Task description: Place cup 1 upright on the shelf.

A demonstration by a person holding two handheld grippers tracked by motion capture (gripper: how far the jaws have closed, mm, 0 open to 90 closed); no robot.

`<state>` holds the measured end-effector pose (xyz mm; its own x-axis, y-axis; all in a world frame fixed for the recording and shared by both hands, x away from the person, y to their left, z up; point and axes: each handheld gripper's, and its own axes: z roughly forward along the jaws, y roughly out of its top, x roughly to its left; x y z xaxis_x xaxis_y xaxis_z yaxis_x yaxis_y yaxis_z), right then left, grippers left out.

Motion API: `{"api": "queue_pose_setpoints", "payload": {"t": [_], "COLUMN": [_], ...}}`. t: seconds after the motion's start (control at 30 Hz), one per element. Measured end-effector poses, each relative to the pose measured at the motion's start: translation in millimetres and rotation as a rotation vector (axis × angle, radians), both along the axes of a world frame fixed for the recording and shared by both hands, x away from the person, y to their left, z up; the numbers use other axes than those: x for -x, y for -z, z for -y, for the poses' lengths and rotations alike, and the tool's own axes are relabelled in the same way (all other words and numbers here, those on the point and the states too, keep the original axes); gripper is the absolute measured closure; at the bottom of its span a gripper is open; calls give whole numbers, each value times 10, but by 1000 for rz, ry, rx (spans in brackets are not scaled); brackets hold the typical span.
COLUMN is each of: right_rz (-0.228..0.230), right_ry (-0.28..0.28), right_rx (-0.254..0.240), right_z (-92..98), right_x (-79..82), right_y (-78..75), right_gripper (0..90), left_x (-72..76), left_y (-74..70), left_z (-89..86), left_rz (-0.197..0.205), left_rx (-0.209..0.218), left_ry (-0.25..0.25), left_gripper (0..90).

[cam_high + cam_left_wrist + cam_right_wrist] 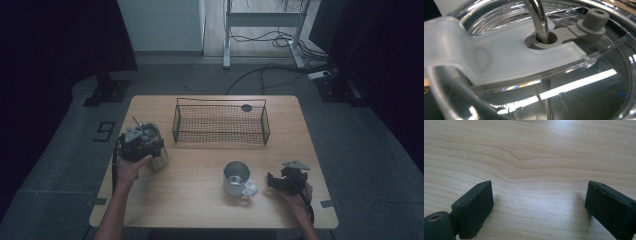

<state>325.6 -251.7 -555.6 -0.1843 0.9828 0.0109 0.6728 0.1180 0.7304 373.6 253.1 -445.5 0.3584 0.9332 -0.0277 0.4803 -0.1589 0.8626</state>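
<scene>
Steel tumbler [156, 150] under the left tool [139, 142], grip unclear; right tool [539, 202] gapes above table [536, 157].

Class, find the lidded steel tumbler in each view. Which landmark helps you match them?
High view: tumbler at left edge of table, under the left gripper.
Left gripper view: its clear lid close up.
Right gripper view: wooden table between open jaws.
Landmark: metal straw, high and left gripper views.
</scene>
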Motion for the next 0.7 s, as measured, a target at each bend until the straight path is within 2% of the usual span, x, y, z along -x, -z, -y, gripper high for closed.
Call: {"api": "queue_pose_setpoints", "payload": {"t": [0.2, 0.43, 0.7], "right_rz": [0, -1, 0], "right_ry": [0, -1, -2], "right_rx": [0, -2, -2], "right_z": [0, 1, 3], "right_x": [0, -1, -2], "right_y": [0, -1, -1], "right_gripper": [78, 80, 82], "left_x": [-2, -5, -74], "left_y": [-115, -219, -280], "left_z": [34, 84, 119], "left_rz": [16, 27, 19], "left_rx": [11, 4, 11], "left_ry": [7, 18, 14], "left_gripper": [40, 40, 40]}}
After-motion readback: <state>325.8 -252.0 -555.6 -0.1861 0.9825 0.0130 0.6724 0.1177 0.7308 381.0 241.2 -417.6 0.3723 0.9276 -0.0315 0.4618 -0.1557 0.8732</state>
